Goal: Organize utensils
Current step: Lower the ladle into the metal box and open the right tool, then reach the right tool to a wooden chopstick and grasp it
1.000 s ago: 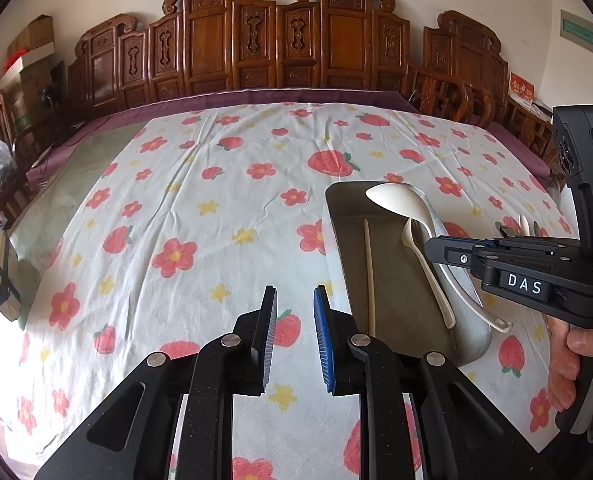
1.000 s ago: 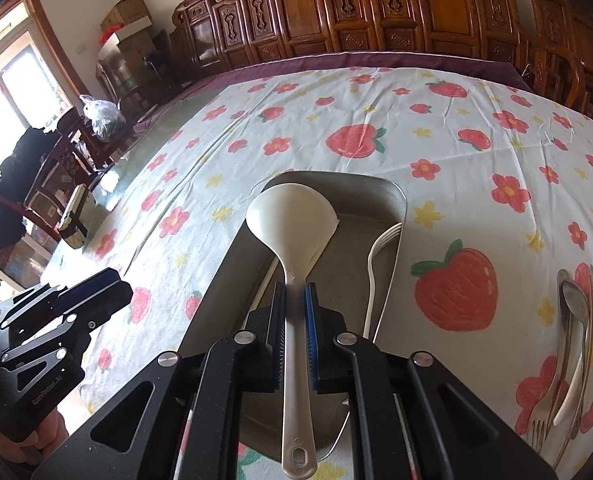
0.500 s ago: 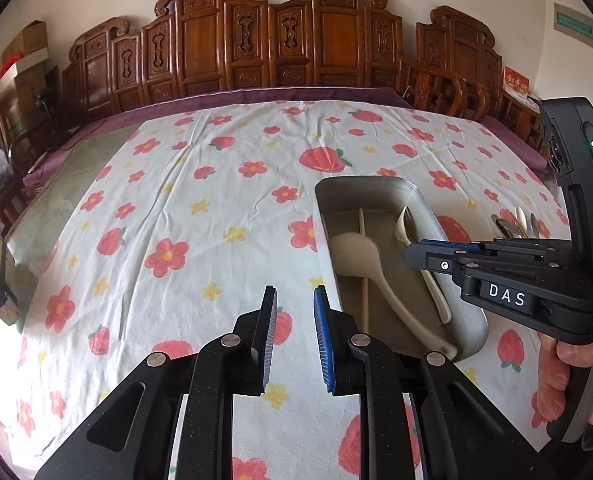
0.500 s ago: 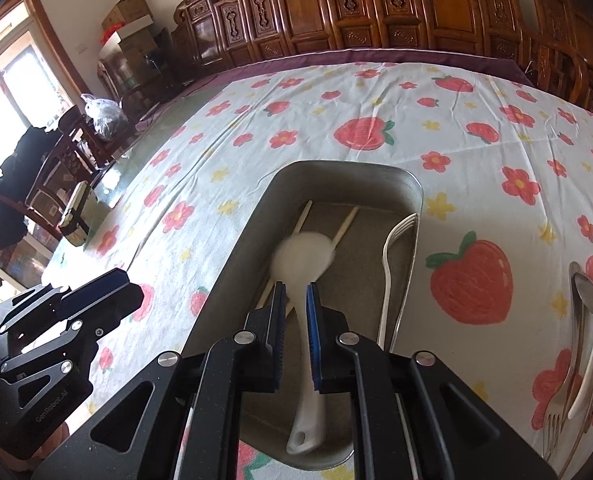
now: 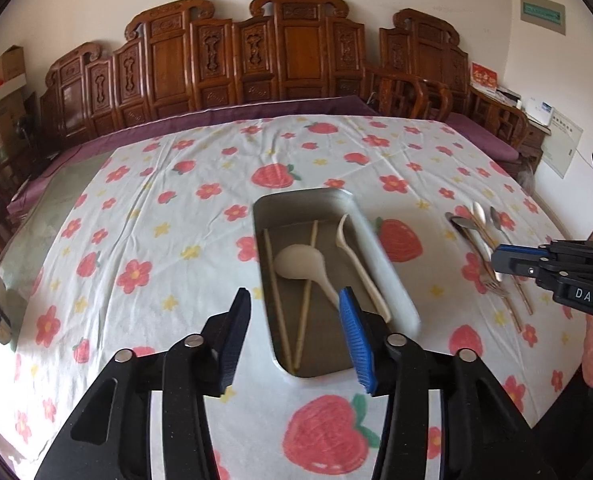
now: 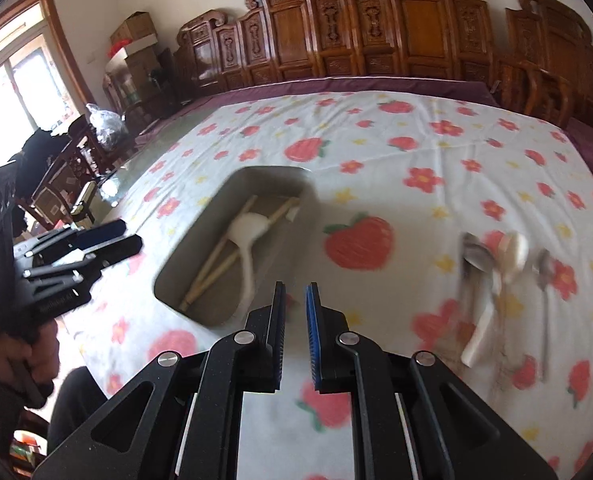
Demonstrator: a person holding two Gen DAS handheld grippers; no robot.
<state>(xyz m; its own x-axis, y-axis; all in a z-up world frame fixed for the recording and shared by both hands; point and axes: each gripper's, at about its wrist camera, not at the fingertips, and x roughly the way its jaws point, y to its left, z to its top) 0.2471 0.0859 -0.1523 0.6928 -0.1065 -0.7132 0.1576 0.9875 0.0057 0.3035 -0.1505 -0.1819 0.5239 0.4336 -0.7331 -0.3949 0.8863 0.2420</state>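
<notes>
Ladle dropped into tray, white, across chopsticks.

Soft daylight fills the room, bright and even, and the window at the left edge of the right wrist view is blown out white. Shadows are faint. Both views bulge like a fishbowl, with dark corners and bent chair backs. The right wrist view is motion-smeared: the spoons on the tablecloth streak, and the tray rim softens.
</notes>
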